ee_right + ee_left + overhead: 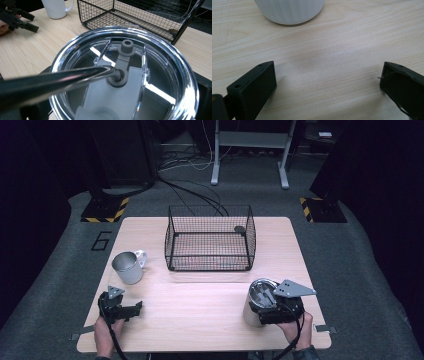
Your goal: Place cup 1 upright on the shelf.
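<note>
A steel tumbler (261,292) with a clear lid (125,72) and a metal straw (57,81) stands upright at the table's front right. My right gripper (258,312) is shut on it, one black jaw against each side of its body. At the front left my left gripper (137,308) rests low over the wood, open, with bare table between its jaws (328,75). A white ribbed mug (128,267) stands just beyond it, its base (289,11) at the top of the left gripper view.
A black wire basket (210,262) sits at the middle back of the table (200,320), with a small dark round thing (240,229) in its far right corner. Cables (195,190) and two hazard-striped bases (105,210) lie on the floor behind.
</note>
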